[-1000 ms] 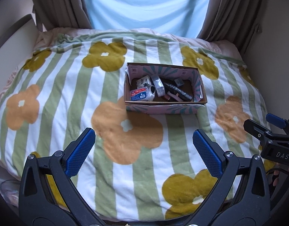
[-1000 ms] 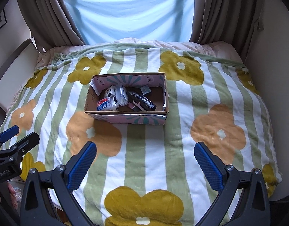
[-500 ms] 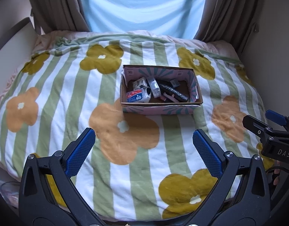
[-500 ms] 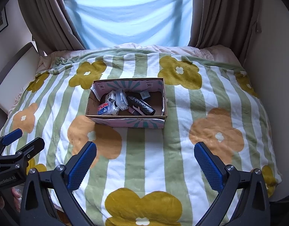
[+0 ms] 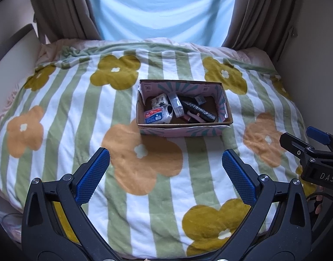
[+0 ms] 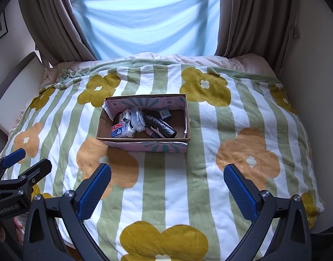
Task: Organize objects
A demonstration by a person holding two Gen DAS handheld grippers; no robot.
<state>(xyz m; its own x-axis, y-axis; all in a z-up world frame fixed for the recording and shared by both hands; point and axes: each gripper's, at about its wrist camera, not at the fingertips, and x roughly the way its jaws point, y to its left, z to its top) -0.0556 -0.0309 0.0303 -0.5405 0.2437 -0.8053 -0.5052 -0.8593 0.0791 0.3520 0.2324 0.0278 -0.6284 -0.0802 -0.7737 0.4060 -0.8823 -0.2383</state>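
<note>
Two handheld grippers are seen above a bed from the near edge; the left gripper (image 5: pixel 166 163) is held with its jaws wide apart, nothing between the blue pads and nothing touched; the right gripper (image 6: pixel 167 179) is held the same way, jaws wide apart, empty, clear of the bedding. Each gripper is also seen at the edge of the other's view, the right one at the far right of the left view, the left one at the far left of the right view.

A blanket (image 5: pixel 79 113) with green and white stripes and large yellow and orange flowers is spread over the bed; a cardboard box (image 6: pixel 144 145), open at the top, is set on it near the middle, beyond both grippers and well apart from them. Inside the box small things are gathered toward the left and centre: a red and blue packet (image 6: pixel 119 130) at the near left, a clear plastic case (image 6: pixel 137 119) beside it, a black roll (image 6: pixel 159 126) lying slantwise in the middle, a small grey packet (image 6: pixel 165 113) at the far wall. Brown curtains (image 6: pixel 51 21) and a pale blue sheet (image 6: pixel 144 26) over the window are seen behind the bed.

Compared with a second ago, the box is seen smaller and farther off in both views, and more of the window is shown; the jaws are as wide as before.
</note>
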